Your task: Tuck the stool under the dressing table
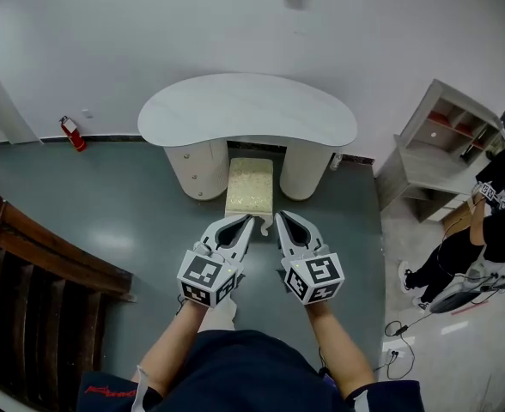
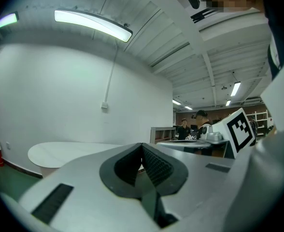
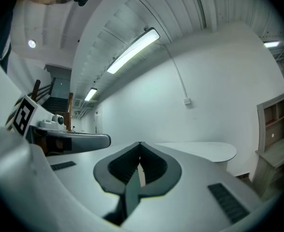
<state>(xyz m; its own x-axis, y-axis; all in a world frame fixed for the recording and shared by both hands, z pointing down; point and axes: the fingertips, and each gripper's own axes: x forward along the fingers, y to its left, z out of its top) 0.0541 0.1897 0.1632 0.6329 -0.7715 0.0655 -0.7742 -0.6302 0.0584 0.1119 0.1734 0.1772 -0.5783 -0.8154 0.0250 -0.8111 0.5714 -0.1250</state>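
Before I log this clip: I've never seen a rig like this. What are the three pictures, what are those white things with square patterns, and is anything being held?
There is no robot here. A person holds a hand-operated two-jaw gripper in each hand, the left gripper and the right gripper. The patterned cubes are part of the grippers.

The head view comes from a camera on the person's head, looking down. The other two pictures come from cameras riding on each gripper, looking along its jaws.

On the floor ahead stands a white dressing table. A cushioned stool sits in the gap between its two pedestals, with its near end sticking out towards the person.

Both grippers have their jaws together with nothing between them, so neither is holding anything.
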